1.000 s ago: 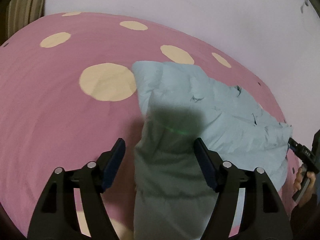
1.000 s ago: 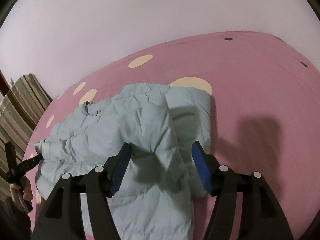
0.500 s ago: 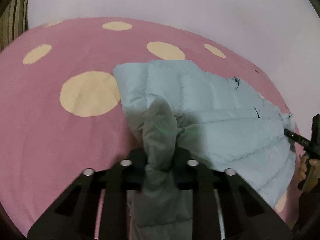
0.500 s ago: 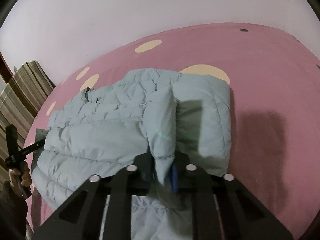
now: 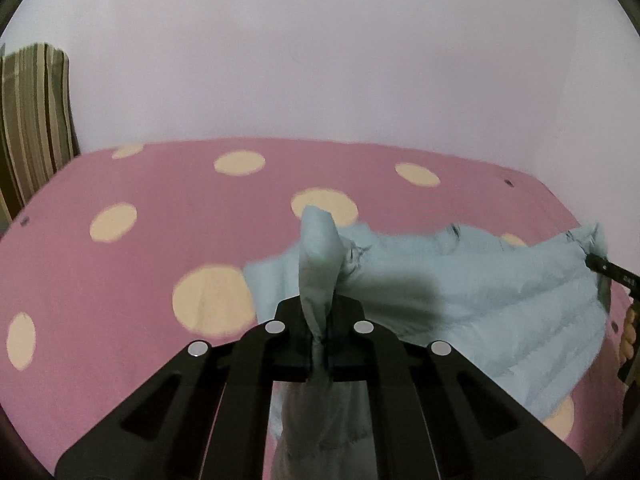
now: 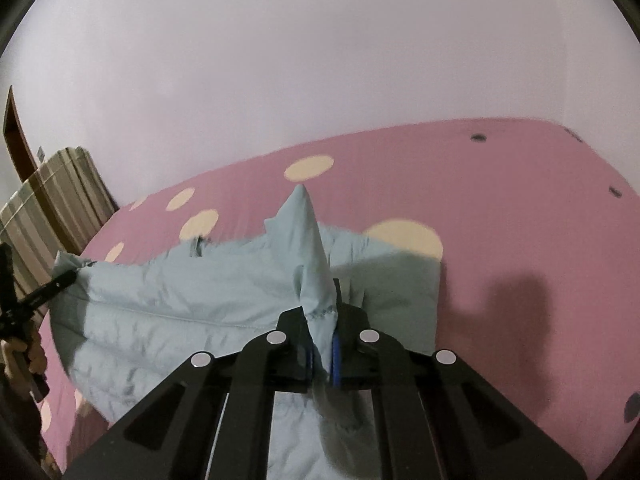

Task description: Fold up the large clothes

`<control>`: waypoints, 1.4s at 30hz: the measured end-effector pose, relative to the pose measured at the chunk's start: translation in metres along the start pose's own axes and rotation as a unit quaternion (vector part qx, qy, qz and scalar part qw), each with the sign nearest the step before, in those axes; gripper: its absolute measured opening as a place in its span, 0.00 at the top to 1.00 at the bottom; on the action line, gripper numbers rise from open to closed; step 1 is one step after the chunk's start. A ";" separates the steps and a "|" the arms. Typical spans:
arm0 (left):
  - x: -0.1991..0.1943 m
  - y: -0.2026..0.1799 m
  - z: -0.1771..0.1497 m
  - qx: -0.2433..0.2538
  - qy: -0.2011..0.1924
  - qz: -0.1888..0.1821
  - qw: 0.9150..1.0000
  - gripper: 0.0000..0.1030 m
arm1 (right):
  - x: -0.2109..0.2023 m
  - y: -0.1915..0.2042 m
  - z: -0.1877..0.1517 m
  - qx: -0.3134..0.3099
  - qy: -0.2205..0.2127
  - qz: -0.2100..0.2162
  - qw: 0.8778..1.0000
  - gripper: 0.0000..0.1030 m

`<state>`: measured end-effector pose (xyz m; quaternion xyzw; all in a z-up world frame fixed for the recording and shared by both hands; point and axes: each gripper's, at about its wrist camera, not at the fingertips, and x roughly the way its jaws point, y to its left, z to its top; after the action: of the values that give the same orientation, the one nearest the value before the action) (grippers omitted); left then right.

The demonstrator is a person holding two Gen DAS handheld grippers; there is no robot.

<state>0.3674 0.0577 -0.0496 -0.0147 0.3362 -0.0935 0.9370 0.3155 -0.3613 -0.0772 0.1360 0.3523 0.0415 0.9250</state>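
We've got the pale blue puffer jacket [image 6: 192, 304] stretched over the pink spotted bedspread [image 5: 120, 280], partly lifted off it. Our left gripper [image 5: 319, 344] is clamped on a bunched fold at one end, and our right gripper [image 6: 322, 350] is pinched tight on a peak of fabric at the other. Behind the bed we see a plain wall [image 5: 320, 60] and a striped cushion [image 5: 32, 112].

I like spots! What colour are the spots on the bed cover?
Cream spots on a pink bed cover, clearest in the left wrist view.
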 end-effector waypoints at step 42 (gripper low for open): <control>0.202 0.016 -0.008 -0.054 0.102 0.130 0.985 0.55 | 0.180 -0.045 -0.002 0.052 0.072 -0.059 0.994 0.90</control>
<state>0.5182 0.0365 -0.1838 -0.0116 0.4335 0.0461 0.8999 0.4482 -0.3729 -0.2071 0.1599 0.4273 -0.0218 0.8896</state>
